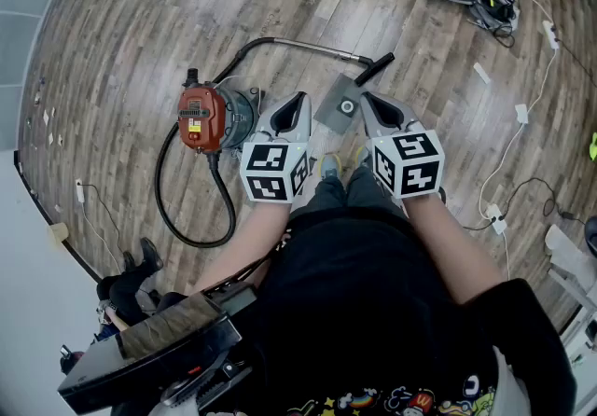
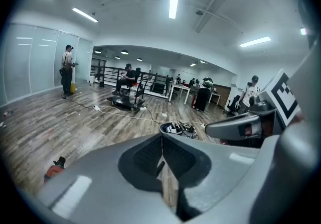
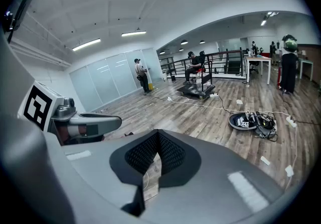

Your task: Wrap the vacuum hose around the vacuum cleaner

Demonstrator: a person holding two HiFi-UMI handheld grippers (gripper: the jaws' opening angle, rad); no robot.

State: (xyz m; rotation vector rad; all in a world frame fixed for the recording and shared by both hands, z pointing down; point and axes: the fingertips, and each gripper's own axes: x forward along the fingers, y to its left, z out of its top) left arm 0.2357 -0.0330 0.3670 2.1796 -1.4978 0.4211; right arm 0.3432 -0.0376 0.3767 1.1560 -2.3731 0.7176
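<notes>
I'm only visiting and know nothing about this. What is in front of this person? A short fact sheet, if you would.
Vacuum cleaner: red, on the wooden floor
Hose: black, in a loose loop on the floor, not wrapped
Wand: metal tube beside the grey floor head
Left gripper: jaws together, empty
Right gripper: jaws together, empty

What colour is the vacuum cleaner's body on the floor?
The vacuum cleaner is orange-red on top, with a grey base; clearest in the head view.
</notes>
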